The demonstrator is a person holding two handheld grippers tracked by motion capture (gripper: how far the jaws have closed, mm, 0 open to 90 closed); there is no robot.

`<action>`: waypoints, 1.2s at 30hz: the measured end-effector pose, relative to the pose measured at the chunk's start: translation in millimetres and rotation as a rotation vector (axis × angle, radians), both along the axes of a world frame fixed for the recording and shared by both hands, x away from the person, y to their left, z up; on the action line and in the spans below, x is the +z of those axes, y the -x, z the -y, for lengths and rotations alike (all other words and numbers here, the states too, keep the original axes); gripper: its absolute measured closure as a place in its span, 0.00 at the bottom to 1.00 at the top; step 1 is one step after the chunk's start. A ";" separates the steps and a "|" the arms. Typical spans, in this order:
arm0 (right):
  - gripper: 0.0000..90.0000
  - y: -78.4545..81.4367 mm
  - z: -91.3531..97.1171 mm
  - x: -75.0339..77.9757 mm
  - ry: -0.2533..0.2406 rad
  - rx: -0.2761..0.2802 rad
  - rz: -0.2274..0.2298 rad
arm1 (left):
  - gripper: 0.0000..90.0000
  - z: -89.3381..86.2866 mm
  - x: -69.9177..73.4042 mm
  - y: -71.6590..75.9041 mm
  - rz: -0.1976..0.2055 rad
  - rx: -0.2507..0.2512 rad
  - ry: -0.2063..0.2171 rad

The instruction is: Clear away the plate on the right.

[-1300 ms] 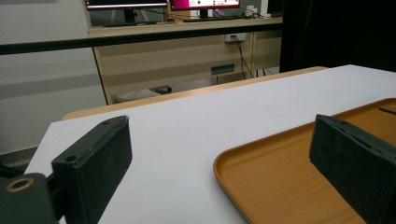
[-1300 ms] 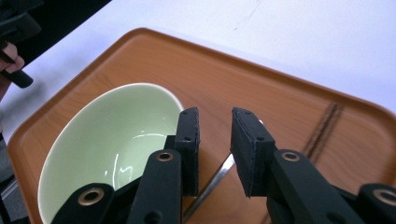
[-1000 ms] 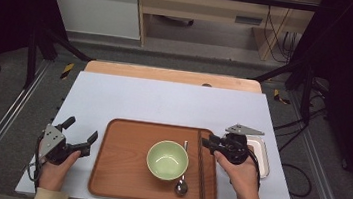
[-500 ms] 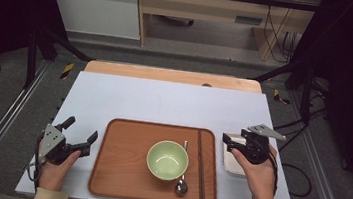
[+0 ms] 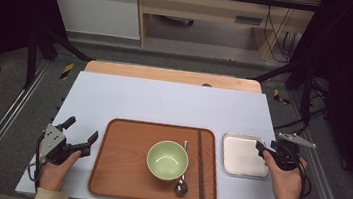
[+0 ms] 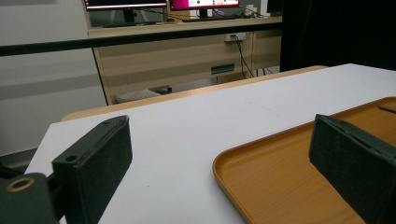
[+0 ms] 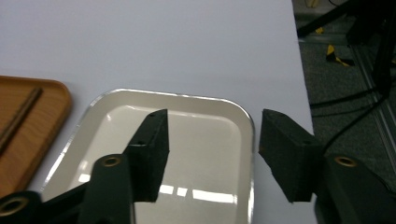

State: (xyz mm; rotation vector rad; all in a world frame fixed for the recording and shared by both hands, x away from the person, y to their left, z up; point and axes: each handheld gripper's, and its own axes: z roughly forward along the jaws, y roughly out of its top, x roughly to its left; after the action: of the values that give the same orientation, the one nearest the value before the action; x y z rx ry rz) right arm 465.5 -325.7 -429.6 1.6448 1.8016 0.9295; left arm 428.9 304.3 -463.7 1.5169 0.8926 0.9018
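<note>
A brown wooden tray (image 5: 120, 173) lies at the table's near middle. On it stand a pale green bowl (image 5: 167, 160), a metal spoon (image 5: 181, 184) by the bowl's near right, and dark chopsticks (image 5: 200, 167) along the right side. My left gripper (image 5: 82, 128) rests open just left of the tray, its jaws wide apart and empty (image 6: 217, 135), with the tray's corner (image 6: 299, 177) between them. My right gripper (image 5: 261, 149) sits open at the right edge of a small white metal-rimmed tray (image 5: 243, 155). Its jaws (image 7: 215, 123) straddle that tray's right rim (image 7: 116, 121), holding nothing.
The white tabletop (image 5: 174, 104) stretches bare behind the trays, ending in a wooden strip (image 5: 172, 75) at the far side. Black frame legs and cables (image 5: 308, 119) stand off the table's right. The brown tray's corner (image 7: 28, 140) with a chopstick (image 7: 21, 116) lies left of the small tray.
My right gripper has moved right, from above the brown tray's right edge to the far right side of the small white tray. The left gripper has not moved.
</note>
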 end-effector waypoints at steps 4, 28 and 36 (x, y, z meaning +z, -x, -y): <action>0.61 0.1 8.8 -6.5 -0.026 -0.016 -0.035 | 0.06 -0.3 -0.1 -0.2 -0.001 0.000 0.000; 0.85 -4.4 24.8 -31.0 -0.101 -0.033 -0.201 | 0.07 1.3 -0.8 -0.6 -0.007 0.003 -0.008; 0.89 -6.2 26.9 -34.9 -0.128 -0.039 -0.211 | 0.07 1.9 -1.2 -0.9 -0.008 0.003 -0.010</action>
State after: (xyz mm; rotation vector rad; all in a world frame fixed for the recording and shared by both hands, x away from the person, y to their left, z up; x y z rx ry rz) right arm 471.7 -352.6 -464.5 1.9138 1.8721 0.8982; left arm 429.9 302.5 -464.9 1.5296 0.8975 0.9040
